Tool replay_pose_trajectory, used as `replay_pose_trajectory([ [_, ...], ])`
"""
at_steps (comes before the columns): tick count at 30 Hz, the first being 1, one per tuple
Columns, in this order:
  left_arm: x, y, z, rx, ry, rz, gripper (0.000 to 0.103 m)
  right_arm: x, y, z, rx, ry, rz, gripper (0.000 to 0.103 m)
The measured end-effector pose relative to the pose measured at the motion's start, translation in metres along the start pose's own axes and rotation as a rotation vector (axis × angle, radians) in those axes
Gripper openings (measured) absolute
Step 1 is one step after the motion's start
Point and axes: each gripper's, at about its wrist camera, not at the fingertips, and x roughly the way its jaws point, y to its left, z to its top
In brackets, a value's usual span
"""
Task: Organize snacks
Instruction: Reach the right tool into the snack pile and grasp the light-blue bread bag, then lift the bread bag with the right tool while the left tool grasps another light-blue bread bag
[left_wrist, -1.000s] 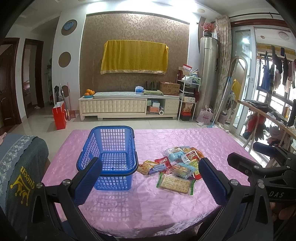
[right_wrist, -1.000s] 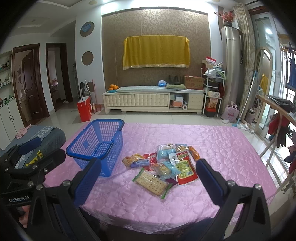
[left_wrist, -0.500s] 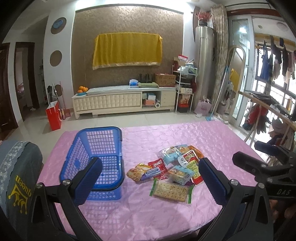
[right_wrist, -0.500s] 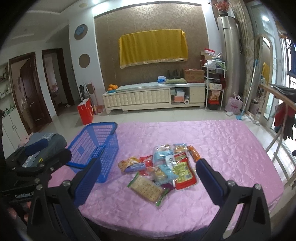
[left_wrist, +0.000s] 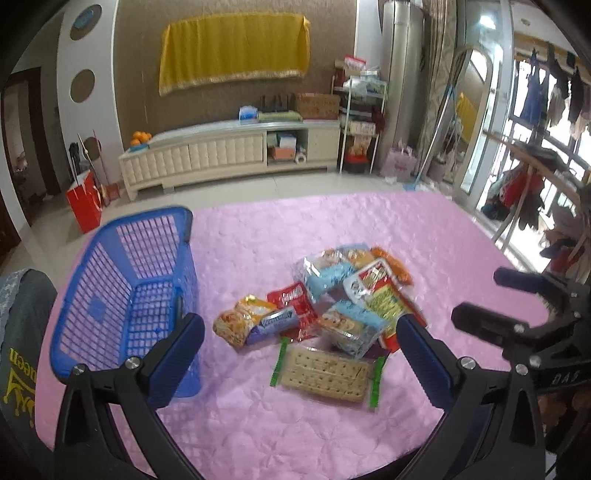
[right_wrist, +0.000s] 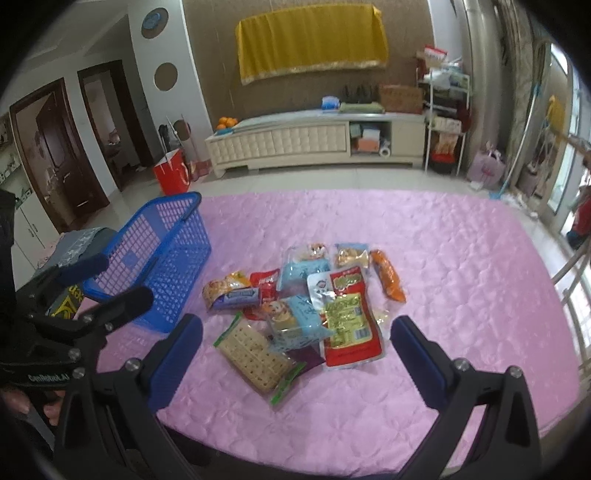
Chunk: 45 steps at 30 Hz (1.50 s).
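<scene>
A pile of several snack packets lies in the middle of the pink table, with a cracker pack (left_wrist: 325, 373) (right_wrist: 255, 355) nearest me and a red-and-green pouch (right_wrist: 349, 319) (left_wrist: 380, 295) to its right. An empty blue basket (left_wrist: 125, 295) (right_wrist: 162, 258) stands to the pile's left. My left gripper (left_wrist: 301, 360) is open above the near edge, its fingers framing the cracker pack. My right gripper (right_wrist: 295, 360) is open too, over the same packets, holding nothing. Each gripper shows at the side of the other's view.
The pink quilted tablecloth (right_wrist: 461, 258) covers the table; its near edge (left_wrist: 295, 465) lies just below the fingers. A grey cushioned seat (left_wrist: 22, 332) stands at the table's left. Beyond the table are the tiled floor, a red bag (right_wrist: 171, 177) and a low white cabinet (right_wrist: 314, 144).
Both grippers have moved forward and lower toward the snack pile, so the packets and basket look larger. Both stay open and the snacks have not moved.
</scene>
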Motion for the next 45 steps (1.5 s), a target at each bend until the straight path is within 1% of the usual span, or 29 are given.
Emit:
replay_pose_trajectory([
  [2,0.013,0.001,-0.004,-0.012,0.030,0.010,0.103,0.014,-0.005,0.001,-0.010,0.031,0.014,0.103],
  [4,0.024,0.005,-0.009,-0.033,0.060,0.007,0.103,0.029,-0.009,0.001,-0.014,0.070,0.052,0.103],
  [8,0.045,0.005,-0.018,-0.016,0.093,0.029,0.103,0.057,-0.013,-0.003,-0.022,0.143,0.083,0.102],
  [9,0.049,0.006,-0.019,-0.013,0.101,0.031,0.102,0.064,-0.014,-0.004,-0.028,0.160,0.090,0.100],
  [10,0.052,0.005,-0.021,-0.013,0.112,0.034,0.098,0.069,-0.015,-0.005,-0.030,0.170,0.096,0.099],
  [12,0.059,0.008,-0.025,-0.016,0.133,0.041,0.095,0.083,-0.018,-0.006,-0.026,0.208,0.127,0.090],
  [16,0.070,0.012,-0.030,-0.018,0.158,0.044,0.094,0.110,-0.017,-0.004,-0.023,0.266,0.189,0.090],
  [20,0.078,0.016,-0.031,-0.015,0.169,0.050,0.094,0.132,-0.007,-0.004,-0.093,0.321,0.178,0.090],
  [24,0.085,0.016,-0.032,0.003,0.176,0.062,0.094,0.152,-0.005,-0.006,-0.105,0.365,0.163,0.089],
  [25,0.085,0.014,-0.032,0.017,0.173,0.063,0.094,0.154,-0.005,-0.006,-0.104,0.370,0.167,0.088],
  [27,0.087,0.012,-0.032,0.035,0.175,0.062,0.094,0.159,-0.005,-0.007,-0.106,0.382,0.167,0.078],
  [28,0.087,0.010,-0.032,0.042,0.176,0.066,0.094,0.162,-0.005,-0.008,-0.107,0.382,0.157,0.075],
  [30,0.086,0.008,-0.030,0.054,0.174,0.069,0.094,0.163,-0.005,-0.010,-0.122,0.376,0.160,0.072],
  [34,0.087,0.004,-0.024,0.061,0.168,0.058,0.094,0.152,-0.011,-0.009,-0.101,0.336,0.169,0.071],
  [39,0.089,-0.005,-0.012,0.090,0.156,0.048,0.094,0.131,-0.028,-0.002,-0.065,0.289,0.156,0.070],
  [43,0.093,-0.010,0.002,0.088,0.148,0.022,0.094,0.114,-0.047,0.008,-0.027,0.233,0.115,0.070],
  [45,0.097,-0.010,0.009,0.067,0.151,0.010,0.094,0.109,-0.049,0.013,-0.027,0.200,0.074,0.070],
])
